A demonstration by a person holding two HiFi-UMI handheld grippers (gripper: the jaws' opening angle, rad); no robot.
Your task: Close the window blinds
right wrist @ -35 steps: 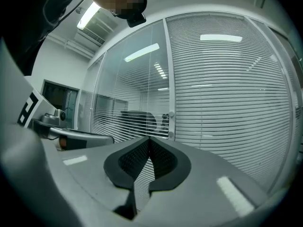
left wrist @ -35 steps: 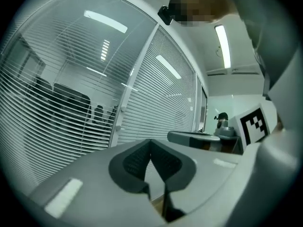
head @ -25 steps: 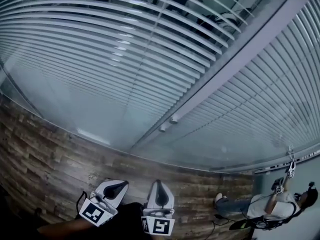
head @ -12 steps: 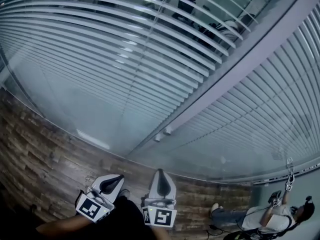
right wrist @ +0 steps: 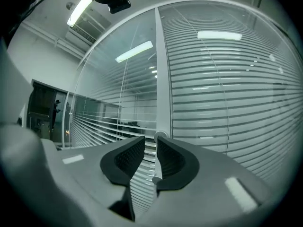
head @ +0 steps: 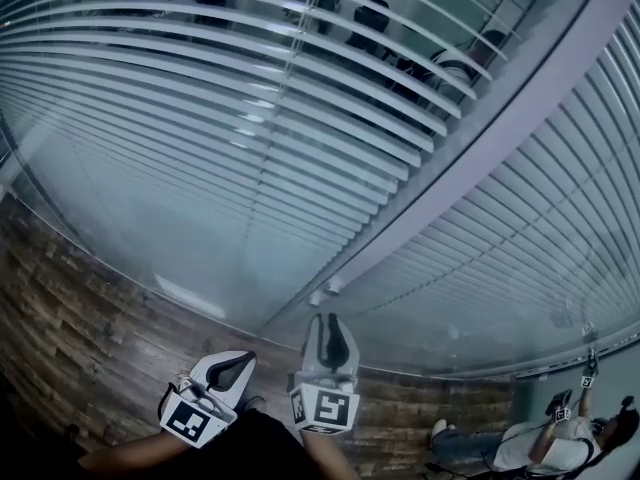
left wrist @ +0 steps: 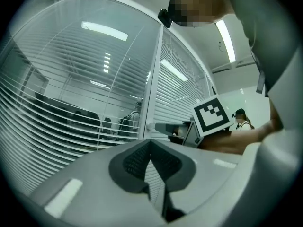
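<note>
White slatted blinds [head: 250, 138] hang behind glass in two panels, their slats tilted so the room beyond shows through. A grey mullion [head: 470, 138] parts the panels, and two small white knobs [head: 324, 292] sit low on it. My right gripper [head: 330, 320] points level at them, its tips just short of the knobs. Its jaws have just been opening. In the right gripper view they [right wrist: 150, 143] stand slightly apart, one knob [right wrist: 161, 136] just past the tips and a slim white piece [right wrist: 155, 174] in the gap by the right pad. My left gripper [head: 240, 360] [left wrist: 150, 143] hangs beside it, shut and empty.
A wood-plank floor [head: 70, 338] runs below the glass. Another person [head: 555, 438] with a marked gripper stands at the far right by the blinds. Chairs and seated figures [head: 370, 18] show behind the slats. The left gripper view catches my right gripper's marker cube [left wrist: 211, 115].
Both grippers have moved forward toward the mullion, the right one further, up to the knobs. The right jaws have parted. The left gripper stays shut.
</note>
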